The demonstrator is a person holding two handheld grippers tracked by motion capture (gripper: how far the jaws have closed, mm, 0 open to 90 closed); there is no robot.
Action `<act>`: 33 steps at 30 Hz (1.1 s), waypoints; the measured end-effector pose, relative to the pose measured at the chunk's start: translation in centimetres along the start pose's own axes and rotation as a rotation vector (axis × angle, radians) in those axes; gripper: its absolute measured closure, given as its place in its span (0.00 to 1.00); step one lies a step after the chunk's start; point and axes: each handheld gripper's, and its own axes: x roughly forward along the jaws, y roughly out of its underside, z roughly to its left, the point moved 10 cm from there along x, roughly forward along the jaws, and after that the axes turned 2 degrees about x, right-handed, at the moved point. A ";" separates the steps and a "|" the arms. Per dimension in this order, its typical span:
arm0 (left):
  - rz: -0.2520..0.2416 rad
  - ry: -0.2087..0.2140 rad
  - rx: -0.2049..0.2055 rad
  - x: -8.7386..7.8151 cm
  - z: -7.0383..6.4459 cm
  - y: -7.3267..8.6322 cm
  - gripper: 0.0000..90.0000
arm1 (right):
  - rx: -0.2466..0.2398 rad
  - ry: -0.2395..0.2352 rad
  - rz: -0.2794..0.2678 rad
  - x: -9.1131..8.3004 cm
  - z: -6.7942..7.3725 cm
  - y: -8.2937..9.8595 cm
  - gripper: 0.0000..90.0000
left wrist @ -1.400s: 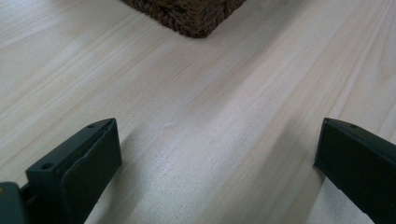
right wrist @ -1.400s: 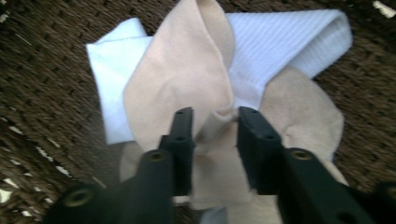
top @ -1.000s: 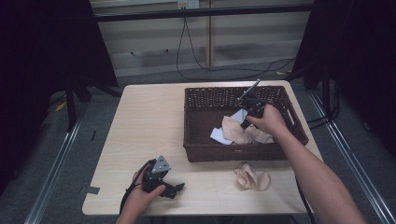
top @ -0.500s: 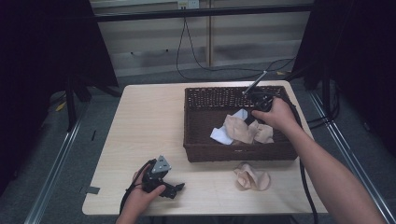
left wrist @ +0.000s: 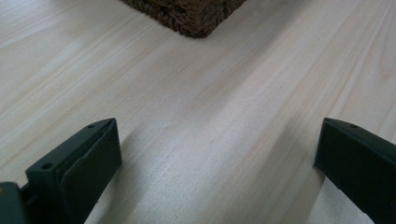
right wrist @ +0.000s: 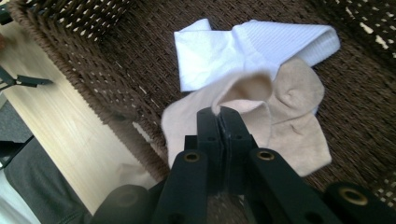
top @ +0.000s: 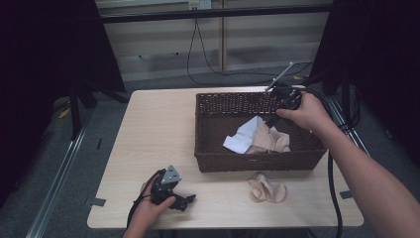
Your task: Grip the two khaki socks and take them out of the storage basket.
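A dark wicker basket [top: 205, 106] stands at the table's right middle. Inside it lie a white sock [top: 241, 138] [right wrist: 219, 46] and beige socks [top: 270, 141] [right wrist: 299, 121]. My right gripper [top: 272, 120] [right wrist: 222, 114] hangs over the basket's back right part, shut on the raised cuff of a beige sock [right wrist: 247, 88]. Another beige sock [top: 267, 187] lies on the table in front of the basket. My left gripper [top: 187, 201] [left wrist: 219, 154] rests on the table at the front left, open wide with only bare wood between its fingers.
The basket's near corner [left wrist: 196, 18] lies ahead of the left gripper. Bare tabletop [top: 153, 129] stretches left of the basket. A black cable [top: 333, 198] trails along the right forearm. Dark stands and cables are on the floor behind the table.
My right gripper has drawn back and up from the sock pile toward the basket's back right corner, lifting a beige sock's cuff. The left gripper has stayed put.
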 end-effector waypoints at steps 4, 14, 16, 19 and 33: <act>0.000 0.000 0.000 0.0 0.0 0.0 0.00 | -0.007 -0.016 0.004 -1.7 0.6 0.1 0.98; 0.000 0.000 0.001 0.0 0.0 0.0 0.00 | -0.024 -0.033 0.008 -5.3 1.7 0.5 0.98; 0.000 0.000 0.000 0.0 0.0 0.0 0.00 | -0.033 -0.038 0.008 -5.9 1.9 0.7 0.98; 0.001 0.000 0.001 0.0 0.0 0.0 0.00 | -0.042 -0.047 0.007 -6.8 2.3 0.8 0.98; 0.000 -0.001 0.000 0.0 0.0 0.0 0.00 | -0.099 -0.069 -0.009 -10.1 4.4 1.5 0.98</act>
